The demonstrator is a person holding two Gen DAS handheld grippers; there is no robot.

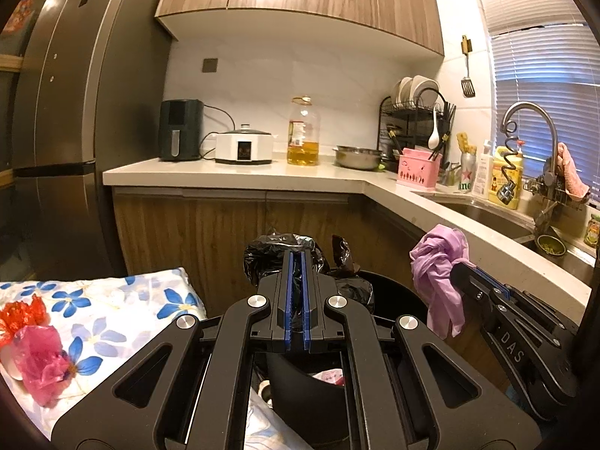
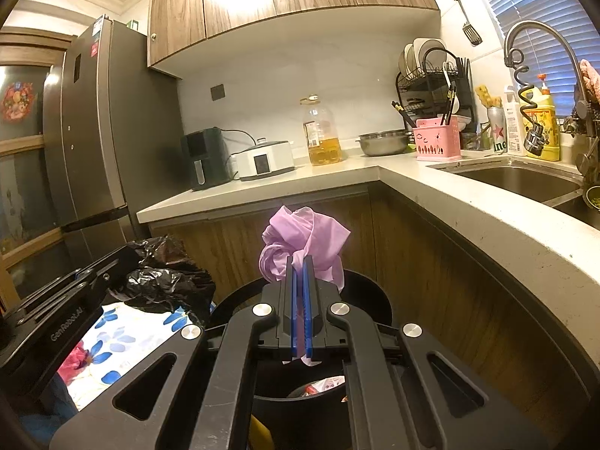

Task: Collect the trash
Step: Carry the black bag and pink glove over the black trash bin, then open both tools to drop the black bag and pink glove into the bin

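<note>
My left gripper (image 1: 298, 255) is shut on a crumpled black plastic bag (image 1: 273, 253), held above the near rim of a black trash bin (image 1: 393, 288). My right gripper (image 2: 300, 262) is shut on a bunched purple plastic bag (image 2: 305, 238) over the bin (image 2: 369, 292). Both appear in the other's view: the right gripper (image 1: 460, 265) with the purple bag (image 1: 437, 262), the left gripper (image 2: 122, 260) with the black bag (image 2: 165, 281). Some trash (image 2: 326, 384) lies inside the bin. A pink plastic scrap (image 1: 39, 360) and a red wrapper (image 1: 22, 315) lie on the floral tablecloth (image 1: 120, 300).
An L-shaped counter (image 1: 232, 178) runs behind the bin and carries an air fryer (image 1: 181, 129), a white cooker (image 1: 243, 148), an oil bottle (image 1: 303, 133) and a dish rack (image 1: 414, 127). A sink (image 2: 521, 180) with a tap lies at right. A fridge (image 1: 93, 112) stands at left.
</note>
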